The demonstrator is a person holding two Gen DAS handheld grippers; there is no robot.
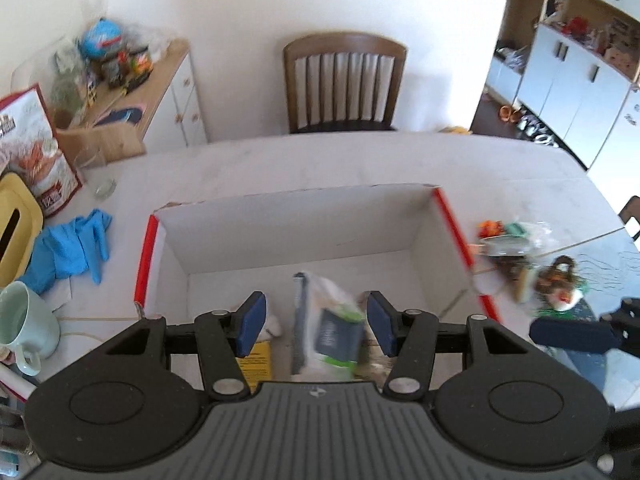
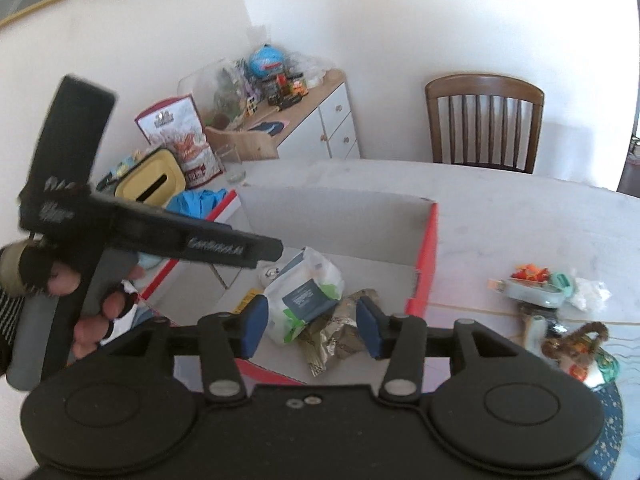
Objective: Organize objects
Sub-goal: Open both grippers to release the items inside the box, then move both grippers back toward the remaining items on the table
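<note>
Inside box (image 1: 304, 220), one white plastic pouch (image 1: 328, 320) with dark label and green patches, one crumpled foil wrapper (image 2: 334, 330), one yellow card (image 1: 256, 362), one small white item (image 2: 270, 274). Box: cardboard, rectangular, open-topped, red rim, near table's (image 1: 280, 160) front edge. Left gripper (image 1: 316, 322) above box, blue pads apart, pouch between, contact unclear from blur. Right gripper (image 2: 308, 326) fingers apart, empty, over wrapper. Along table's right edge, heap of small trinkets (image 2: 560, 312). At left edge: one mug (image 1: 24, 328), blue gloves (image 1: 72, 248), yellow tissue box (image 2: 150, 182).
</note>
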